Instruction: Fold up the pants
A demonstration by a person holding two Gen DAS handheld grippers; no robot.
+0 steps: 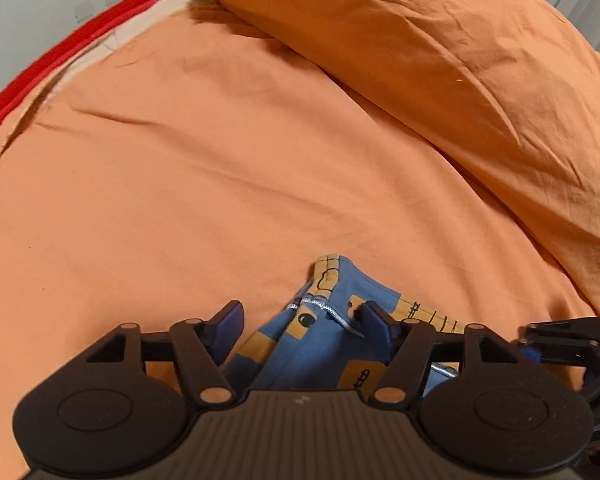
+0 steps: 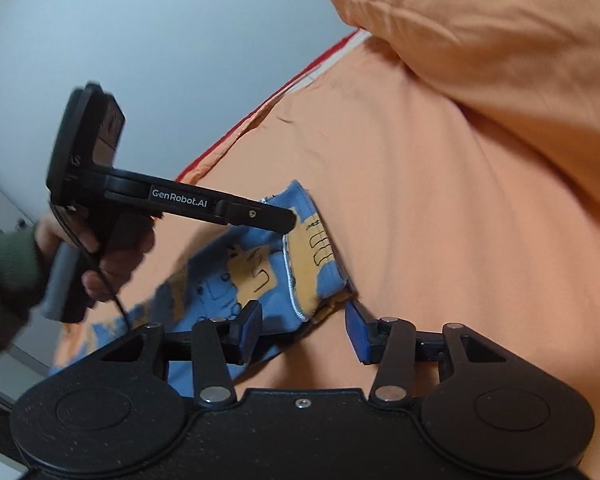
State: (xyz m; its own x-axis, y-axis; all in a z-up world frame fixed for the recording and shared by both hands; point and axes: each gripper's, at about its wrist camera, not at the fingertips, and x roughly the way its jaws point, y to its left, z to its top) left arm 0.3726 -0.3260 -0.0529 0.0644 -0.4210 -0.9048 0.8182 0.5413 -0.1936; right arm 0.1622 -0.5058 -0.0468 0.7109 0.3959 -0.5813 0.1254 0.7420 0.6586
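Note:
Small blue pants (image 1: 320, 348) with a yellow print and white zigzag stitching lie bunched on the orange sheet (image 1: 180, 200). My left gripper (image 1: 300, 322) is open, its blue pads standing on either side of the cloth without pressing it. In the right wrist view the pants (image 2: 260, 268) lie folded over, and my right gripper (image 2: 304, 330) is open with the cloth's near corner between its spread pads. The left gripper (image 2: 290, 222) reaches in from the left there, its tip over the far end of the pants. The right gripper (image 1: 560, 340) shows at the right edge of the left wrist view.
A bulky orange duvet or pillow (image 1: 460, 60) is heaped at the back right. A red bed edge (image 1: 40, 68) runs along the far left by a pale wall (image 2: 140, 40). A person's hand (image 2: 116, 256) in a green sleeve (image 2: 4, 264) holds the left gripper's handle.

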